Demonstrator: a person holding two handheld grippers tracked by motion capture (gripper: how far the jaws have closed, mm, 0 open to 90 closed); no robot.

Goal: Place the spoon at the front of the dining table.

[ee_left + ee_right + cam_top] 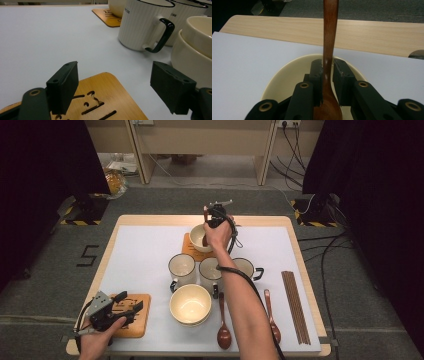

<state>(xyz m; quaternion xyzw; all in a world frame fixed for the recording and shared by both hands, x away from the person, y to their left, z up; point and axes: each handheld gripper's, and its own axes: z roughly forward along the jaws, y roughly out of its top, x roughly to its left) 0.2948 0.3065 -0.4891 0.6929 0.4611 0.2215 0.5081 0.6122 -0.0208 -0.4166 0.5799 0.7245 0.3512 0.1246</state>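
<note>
Nearest you, your left gripper (131,309) rests with its jaws spread wide and empty over the bamboo coaster (135,326) at the near left corner of the white mat (140,255); the left gripper view confirms nothing sits between its pads. To the right of that coaster stand the stacked cream bowls (190,304), and right of them two wooden spoons (223,332) lie flat, with a bundle of chopsticks (296,305) beyond those towards the mat's right edge. Behind the stacked bowls, three ribbed mugs with black handles (181,267) stand in a row, close together. Farther back again, your right gripper (327,75) is clamped on a wooden spoon (329,45) at its neck, just above the spoon's bowl, which sits low inside the far cream bowl (198,237); that bowl stands on a second coaster (188,247) behind the mugs. The handle points up and away from the jaws. Risks noted: the grip is narrow and on a smooth, tapering neck, so the spoon could pivot or slip if you release at an angle; a long handle leaning on the rim could tip out or drag the bowl off its coaster. Your forearm passes directly over the mugs, so a low withdrawal may knock one.
</note>
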